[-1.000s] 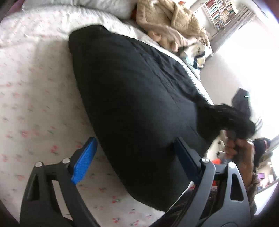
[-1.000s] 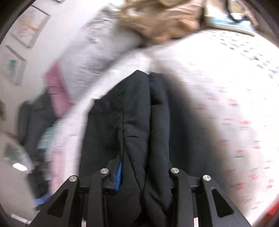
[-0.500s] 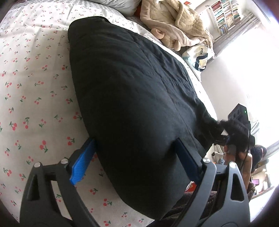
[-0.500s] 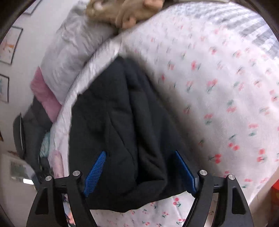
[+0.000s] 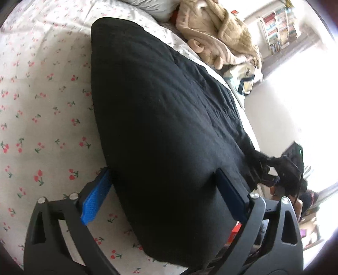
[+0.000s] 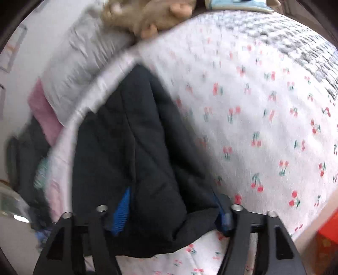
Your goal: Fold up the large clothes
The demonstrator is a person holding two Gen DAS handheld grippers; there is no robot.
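Bed with cherry-print sheet (image 5: 42, 101) fills both views. On it lies a large black quilted garment (image 5: 164, 118), looks like a padded jacket, already doubled into a long flat slab running from the near edge of the bed toward the pillows; right wrist view shows 1 folded layer with a seam over another (image 6: 135, 160), blurred. Past its far end: a grey pillow (image 5: 152, 8), a tan fleece blanket heap (image 5: 219, 31), a bookshelf (image 5: 276, 27) by the wall

Left gripper (image 5: 166, 196) jaws wide and opening, blue pads either side of the garment's near end; left pad sits on the sheet just beside the black edge, right pad over the fabric, no pinch visible, holds nothing. Right gripper (image 6: 171, 213) jaws also opening, straddling a thick corner of the garment; cloth lies between the pads but looks let go, not squeezed

Progress, my read: at least 1 lengthwise fold done and laid down, both grippers releasing. Left to do: probably fold the long slab across once or twice for a compact bundle, then smooth it. A dark floppy bit (image 5: 259, 162) trails off the right edge, may need tucking
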